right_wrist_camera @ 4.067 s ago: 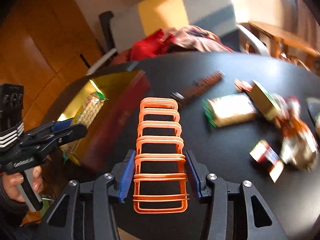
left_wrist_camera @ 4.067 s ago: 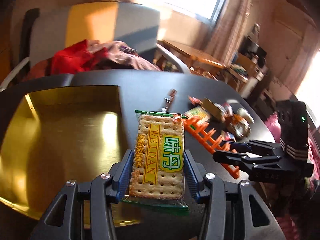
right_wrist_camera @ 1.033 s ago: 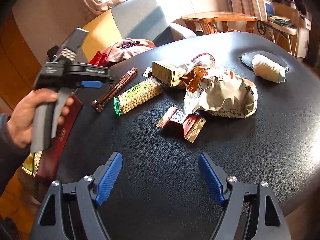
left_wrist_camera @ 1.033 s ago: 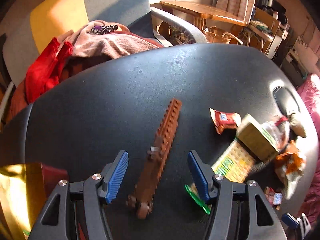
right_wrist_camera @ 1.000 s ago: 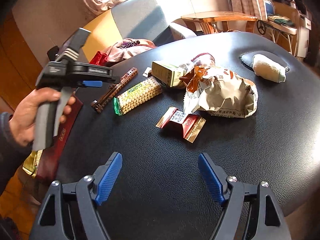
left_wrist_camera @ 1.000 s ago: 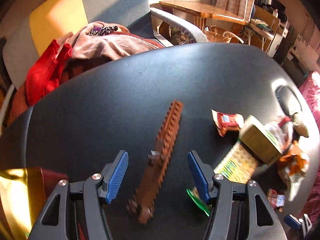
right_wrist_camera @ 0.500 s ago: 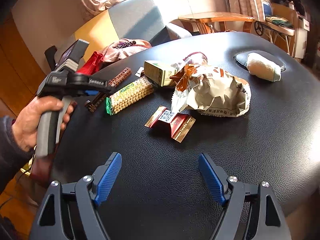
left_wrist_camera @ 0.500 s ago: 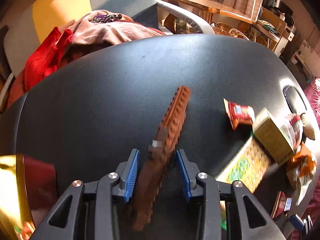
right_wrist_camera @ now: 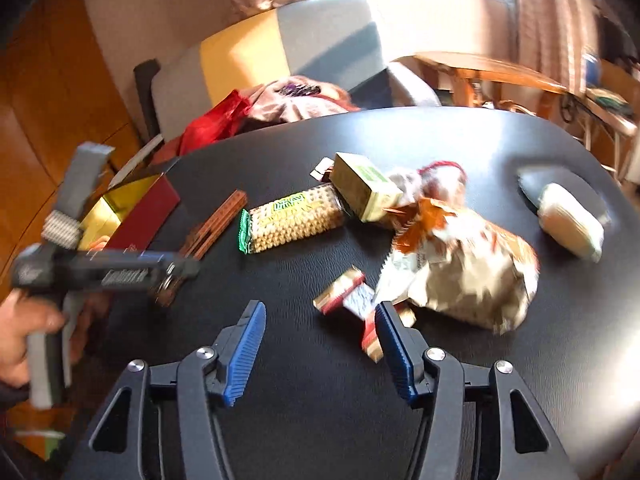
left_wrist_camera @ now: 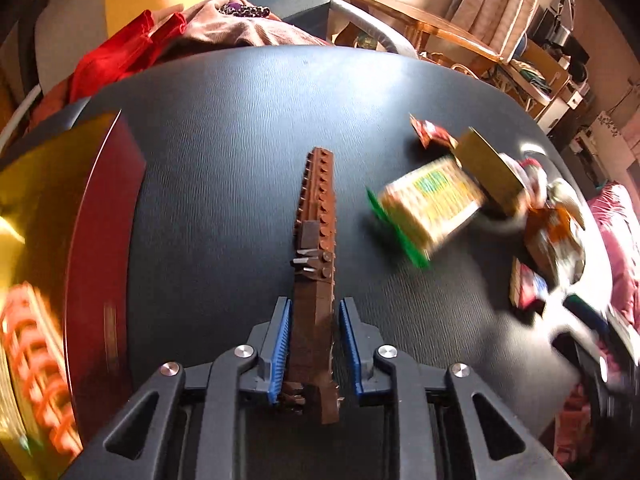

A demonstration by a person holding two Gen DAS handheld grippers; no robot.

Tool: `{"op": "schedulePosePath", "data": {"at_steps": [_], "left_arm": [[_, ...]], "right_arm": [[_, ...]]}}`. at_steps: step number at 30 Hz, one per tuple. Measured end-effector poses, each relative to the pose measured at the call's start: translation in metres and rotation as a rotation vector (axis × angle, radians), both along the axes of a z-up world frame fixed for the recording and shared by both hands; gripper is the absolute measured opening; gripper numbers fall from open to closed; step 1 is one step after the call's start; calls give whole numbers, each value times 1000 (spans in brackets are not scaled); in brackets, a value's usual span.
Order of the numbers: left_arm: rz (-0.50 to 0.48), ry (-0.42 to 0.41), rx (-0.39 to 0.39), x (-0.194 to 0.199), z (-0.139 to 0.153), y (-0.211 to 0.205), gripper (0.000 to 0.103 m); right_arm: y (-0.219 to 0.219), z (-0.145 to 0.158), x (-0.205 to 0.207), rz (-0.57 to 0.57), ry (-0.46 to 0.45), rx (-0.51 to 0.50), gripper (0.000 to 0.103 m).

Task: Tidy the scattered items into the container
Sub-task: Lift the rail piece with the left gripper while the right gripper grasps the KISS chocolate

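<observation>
Left wrist view: left hand-held gripper (left_wrist_camera: pixel 312 344) grips a brown brick strip (left_wrist_camera: pixel 316 248) beside the gold box (left_wrist_camera: pixel 44 208), its likely destination; right hand-held gripper (right_wrist_camera: pixel 318 344) gapes wide.

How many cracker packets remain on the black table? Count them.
1: the green-edged cracker packet lies between the brown toy-brick strip and the yellow-green carton. Others may hide under the snack bag.

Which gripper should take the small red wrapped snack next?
Right. The right gripper is open and empty, with the red wrapped snack just ahead of its fingers. The left gripper is shut on the brown brick strip.
</observation>
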State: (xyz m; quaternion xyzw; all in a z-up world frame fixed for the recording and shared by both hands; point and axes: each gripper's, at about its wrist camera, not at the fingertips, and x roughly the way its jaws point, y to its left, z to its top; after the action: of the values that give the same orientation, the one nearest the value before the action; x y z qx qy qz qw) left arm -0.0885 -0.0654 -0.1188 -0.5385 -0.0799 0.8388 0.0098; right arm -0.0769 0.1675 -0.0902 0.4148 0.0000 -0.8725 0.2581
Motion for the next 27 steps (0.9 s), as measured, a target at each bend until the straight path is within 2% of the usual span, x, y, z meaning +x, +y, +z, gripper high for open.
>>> {"op": "schedulePosePath", "data": {"at_steps": [5, 8, 11, 16, 17, 20, 27], "left_arm": [[-25, 3, 33, 33, -1, 2, 24], [-55, 5, 61, 49, -2, 3, 24], [-71, 10, 105, 62, -2, 0, 24], [-87, 21, 187, 83, 1, -7, 29], [-89, 33, 182, 84, 3, -8, 30], [-95, 60, 163, 82, 9, -6, 48], [-112, 93, 88, 65, 17, 8, 49]], "right_arm": [[-17, -7, -25, 79, -19, 108, 54], [-17, -12, -30, 96, -53, 144, 50], [-17, -17, -20, 142, -90, 159, 39], [-16, -16, 12, 184, -101, 133, 38], [-13, -15, 14, 159, -102, 112, 39], [-3, -12, 19, 85, -104, 51, 45], [-5, -9, 23, -10, -96, 15, 47]]}}
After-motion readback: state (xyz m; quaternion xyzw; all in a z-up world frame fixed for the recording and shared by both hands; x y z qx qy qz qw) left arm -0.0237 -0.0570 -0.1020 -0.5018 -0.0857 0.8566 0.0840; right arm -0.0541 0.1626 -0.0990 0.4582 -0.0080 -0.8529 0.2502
